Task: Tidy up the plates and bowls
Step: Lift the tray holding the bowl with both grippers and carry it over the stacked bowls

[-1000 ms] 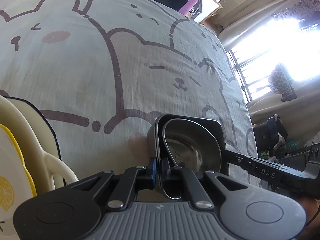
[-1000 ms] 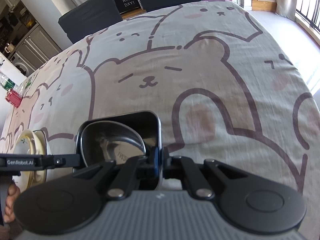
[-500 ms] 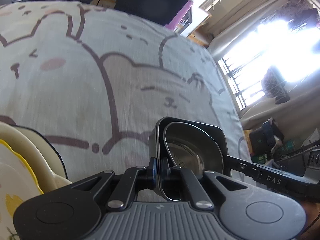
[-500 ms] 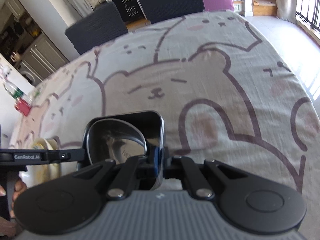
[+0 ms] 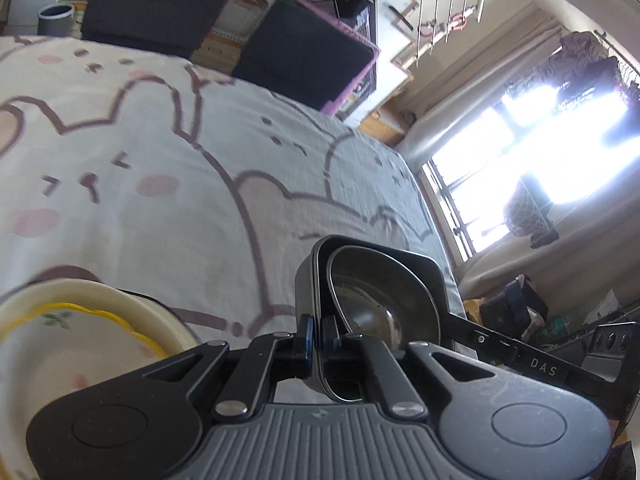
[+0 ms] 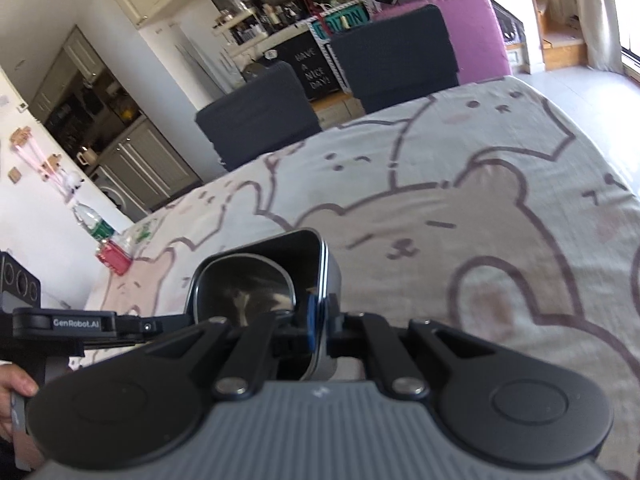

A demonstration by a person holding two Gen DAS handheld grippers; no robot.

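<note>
A black square container [image 5: 404, 268] with a steel bowl [image 5: 380, 300] inside it hangs above the bear-print tablecloth [image 5: 160, 208]. My left gripper [image 5: 316, 338] is shut on its left wall. My right gripper [image 6: 319, 318] is shut on its right wall [image 6: 330, 276]; the steel bowl [image 6: 244, 284] shows inside. A cream plate with a yellow wavy rim [image 5: 84, 344] lies at lower left in the left wrist view.
Two dark chairs [image 6: 260, 116] stand at the table's far edge. A water bottle and a red box [image 6: 114, 258] sit at the far left corner. The window side [image 5: 540, 152] drops off past the table's right edge.
Both grippers have lifted the container with the bowl higher and tilted upward, so more of the room shows. The plate stack has dropped lower in the left wrist view.
</note>
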